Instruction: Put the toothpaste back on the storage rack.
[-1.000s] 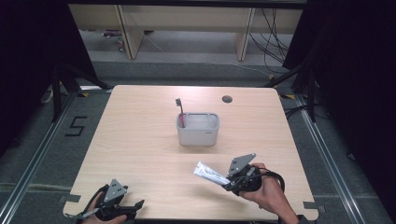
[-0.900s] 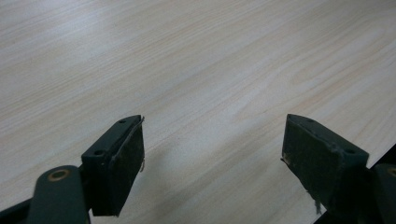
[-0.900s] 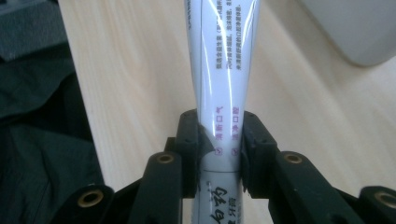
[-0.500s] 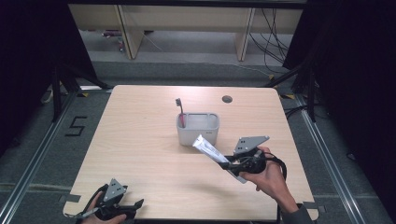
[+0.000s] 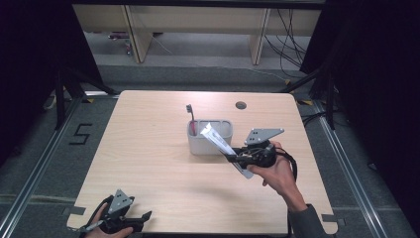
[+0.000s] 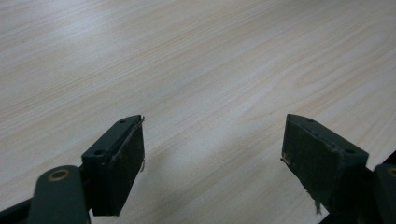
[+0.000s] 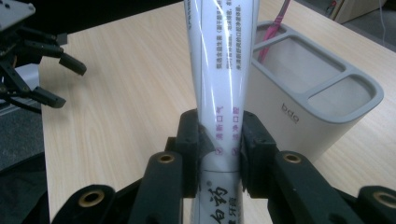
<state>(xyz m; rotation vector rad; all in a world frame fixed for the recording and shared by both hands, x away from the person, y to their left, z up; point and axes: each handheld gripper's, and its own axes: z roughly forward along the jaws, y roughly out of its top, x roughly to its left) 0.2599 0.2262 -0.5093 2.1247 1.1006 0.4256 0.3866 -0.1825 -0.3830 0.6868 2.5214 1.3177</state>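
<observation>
A white toothpaste tube (image 5: 219,141) (image 7: 219,74) is clamped between the jaws of my right gripper (image 5: 237,157) (image 7: 219,140), lifted off the table and slanting up toward a grey divided holder (image 5: 210,140) (image 7: 317,100). A toothbrush (image 5: 191,117) with a pink handle (image 7: 273,28) stands in the holder's left compartment. At the table's near left corner my left gripper (image 5: 141,218) (image 6: 212,154) rests low with its jaws wide apart and nothing between them.
The light wooden table (image 5: 148,148) has a round cable hole (image 5: 241,105) at the back. Shelving and cables stand beyond the far edge. In the right gripper view, the other gripper (image 7: 44,51) shows at upper left near the table's edge.
My right gripper has carried the toothpaste tube up and back from the near right of the table to just beside the holder. The left gripper has stayed put.
</observation>
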